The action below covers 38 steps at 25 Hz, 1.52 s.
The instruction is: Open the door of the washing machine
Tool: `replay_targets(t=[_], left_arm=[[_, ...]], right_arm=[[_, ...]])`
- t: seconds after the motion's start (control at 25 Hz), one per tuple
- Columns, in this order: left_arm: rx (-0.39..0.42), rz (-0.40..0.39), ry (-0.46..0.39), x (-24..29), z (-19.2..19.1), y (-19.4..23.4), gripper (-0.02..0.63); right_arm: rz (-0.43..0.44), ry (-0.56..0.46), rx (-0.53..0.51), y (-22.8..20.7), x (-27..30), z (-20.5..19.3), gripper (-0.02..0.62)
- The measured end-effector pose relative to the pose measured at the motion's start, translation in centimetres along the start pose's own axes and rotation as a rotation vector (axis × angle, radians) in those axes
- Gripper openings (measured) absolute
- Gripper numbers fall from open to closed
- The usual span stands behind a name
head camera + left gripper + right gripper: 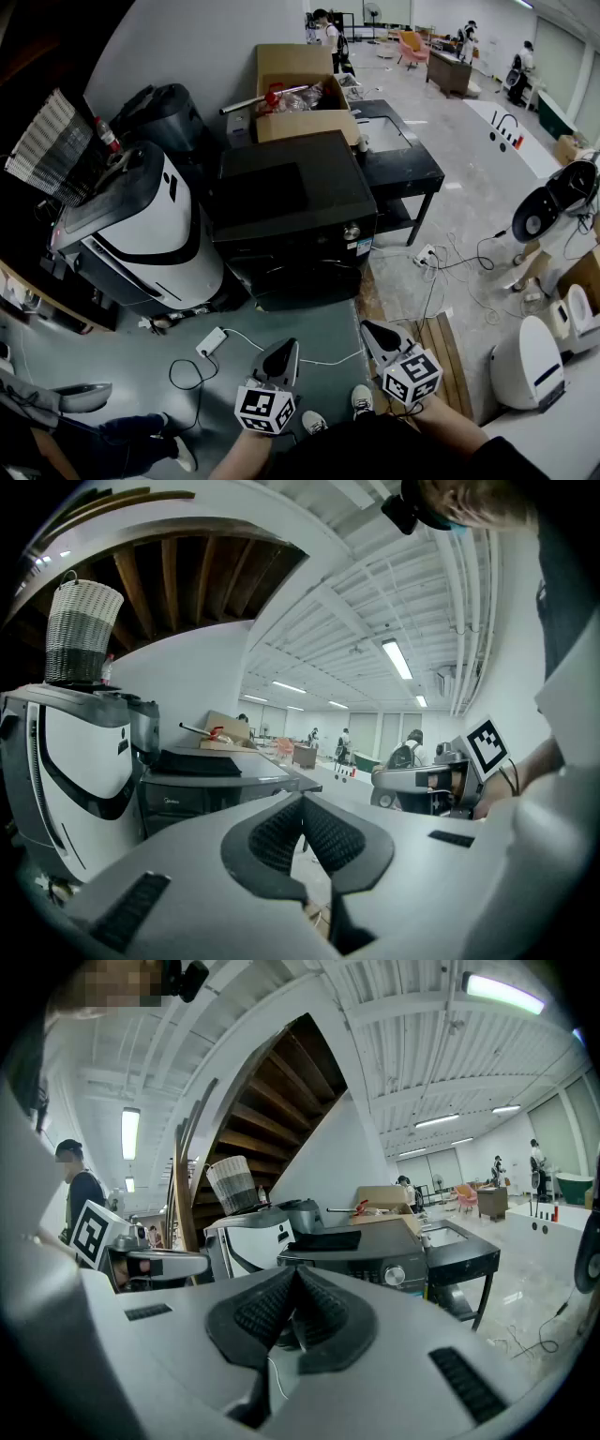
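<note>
The black washing machine (295, 211) stands in the middle of the head view, its dark front face turned toward me and a silver knob (352, 231) at its upper right corner. Both grippers hover low, short of it and apart from it. My left gripper (284, 347) is shut with nothing between its pads (281, 832). My right gripper (368, 330) is also shut and empty. From the left gripper view the machine (202, 780) lies ahead to the left. In the right gripper view the machine (361, 1251) sits ahead with its knob (397, 1276) showing.
A white-and-black appliance (141, 225) stands left of the machine, a black table (403, 164) to its right, and a cardboard box (305, 103) behind. A power strip with cables (211, 342) lies on the floor, beside wooden slats (436, 347). White appliances (530, 361) stand far right.
</note>
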State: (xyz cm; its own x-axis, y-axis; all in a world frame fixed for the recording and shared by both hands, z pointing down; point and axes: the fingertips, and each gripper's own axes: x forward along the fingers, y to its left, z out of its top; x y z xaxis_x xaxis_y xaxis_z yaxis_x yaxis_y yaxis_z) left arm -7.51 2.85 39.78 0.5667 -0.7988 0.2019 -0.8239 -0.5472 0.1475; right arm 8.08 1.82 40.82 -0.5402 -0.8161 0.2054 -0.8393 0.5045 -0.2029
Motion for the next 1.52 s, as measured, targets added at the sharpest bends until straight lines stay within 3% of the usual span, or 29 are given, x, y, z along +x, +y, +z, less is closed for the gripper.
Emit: replay_targets(t=[0.36,0.72,1.32,1.4,1.52], left_arm=[[0.0,0.004,-0.017,-0.3,0.3,1.2,0.017],[0.003,0.018,-0.039,-1.5,0.7,2.7,0.018],[0.01,-0.055,-0.059,-3.3,0.8,5.0,0.021],[0.007,-0.063,-0.055,-3.1,0.6,5.2,0.049],[-0.002,-0.069,-0.051,-2.6,0.4,5.3,0.081]], right_arm=[[0.038,-0.04,0.013,1.3,1.2,0.5,0.017],[0.077,-0.055,-0.042,3.7,2.2,1.2,0.017],[0.018,-0.095,-0.052,6.3,4.0,1.7,0.02],[0.019,-0.093,-0.042,6.1,4.2,1.4,0.02],[0.016,-0.084,-0.041,5.4,4.5,1.1,0.087]])
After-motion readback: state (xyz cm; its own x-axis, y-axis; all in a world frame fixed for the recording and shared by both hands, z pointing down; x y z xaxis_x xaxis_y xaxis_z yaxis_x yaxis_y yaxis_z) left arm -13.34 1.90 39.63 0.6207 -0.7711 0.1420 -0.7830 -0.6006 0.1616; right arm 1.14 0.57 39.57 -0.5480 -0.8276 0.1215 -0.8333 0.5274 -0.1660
